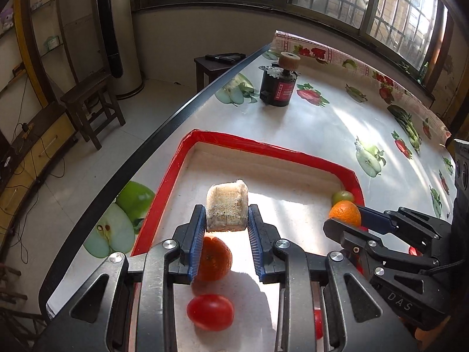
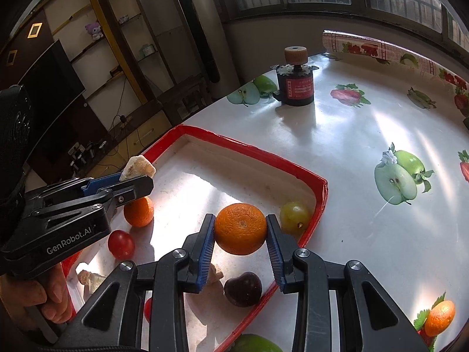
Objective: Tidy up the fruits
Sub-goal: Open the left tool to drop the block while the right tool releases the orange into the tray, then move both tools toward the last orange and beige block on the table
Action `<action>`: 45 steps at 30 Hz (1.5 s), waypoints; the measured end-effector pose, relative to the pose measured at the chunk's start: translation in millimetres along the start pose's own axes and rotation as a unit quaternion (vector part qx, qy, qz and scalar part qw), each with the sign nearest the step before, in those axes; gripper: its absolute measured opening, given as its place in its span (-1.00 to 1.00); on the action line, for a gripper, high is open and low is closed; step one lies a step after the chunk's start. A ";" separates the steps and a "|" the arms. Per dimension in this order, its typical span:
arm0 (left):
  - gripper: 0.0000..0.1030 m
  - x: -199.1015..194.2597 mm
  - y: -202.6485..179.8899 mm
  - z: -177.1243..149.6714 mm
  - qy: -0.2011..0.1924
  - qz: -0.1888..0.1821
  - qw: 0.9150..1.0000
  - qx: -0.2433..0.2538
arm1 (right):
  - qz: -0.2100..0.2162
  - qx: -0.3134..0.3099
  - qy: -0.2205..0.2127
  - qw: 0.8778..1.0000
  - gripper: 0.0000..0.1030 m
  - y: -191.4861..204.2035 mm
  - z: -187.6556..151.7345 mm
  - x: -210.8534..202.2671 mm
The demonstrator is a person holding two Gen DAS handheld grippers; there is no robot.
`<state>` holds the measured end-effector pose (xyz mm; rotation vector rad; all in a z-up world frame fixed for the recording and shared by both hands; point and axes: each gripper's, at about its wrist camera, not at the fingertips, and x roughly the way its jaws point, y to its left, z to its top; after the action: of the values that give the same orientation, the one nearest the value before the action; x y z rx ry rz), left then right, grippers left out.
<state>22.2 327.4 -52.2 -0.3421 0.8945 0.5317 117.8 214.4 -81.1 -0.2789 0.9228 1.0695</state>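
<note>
Both grippers tilt steeply downward, side by side. The left gripper has its blue pads clamped on a pale banana chunk. The right gripper has its 2 pads pressed against the sides of an orange. A hand wraps the left gripper's handle.

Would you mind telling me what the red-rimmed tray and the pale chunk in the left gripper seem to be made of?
Tray: probably foam or card, matte white inside, with wrinkled glossy red tape along its rim. Pale chunk: rough, porous, browned in patches, perhaps bread or sponge; unclear.
</note>
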 end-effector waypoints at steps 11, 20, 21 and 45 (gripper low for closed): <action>-0.49 20.4 -0.2 0.8 0.029 0.008 1.000 0.004 | -0.003 -0.007 0.014 1.000 -0.33 -2.2 -2.6 14.7; -0.49 19.9 2.1 1.3 0.031 0.017 0.999 -0.002 | -0.004 -0.017 0.015 1.000 -0.29 0.9 -4.8 12.6; -0.45 19.5 1.6 1.5 0.031 0.018 0.999 -0.002 | -0.003 -0.017 0.015 1.000 -0.24 1.4 -5.2 11.7; -0.27 -46.9 -22.8 -23.5 -0.014 0.000 1.000 0.010 | -0.012 -0.002 -0.039 0.999 0.02 -6.9 -35.6 -75.2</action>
<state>-3.8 283.4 -26.6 -0.3168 0.8722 0.5263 93.2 142.1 -47.2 -0.2491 0.8454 1.0542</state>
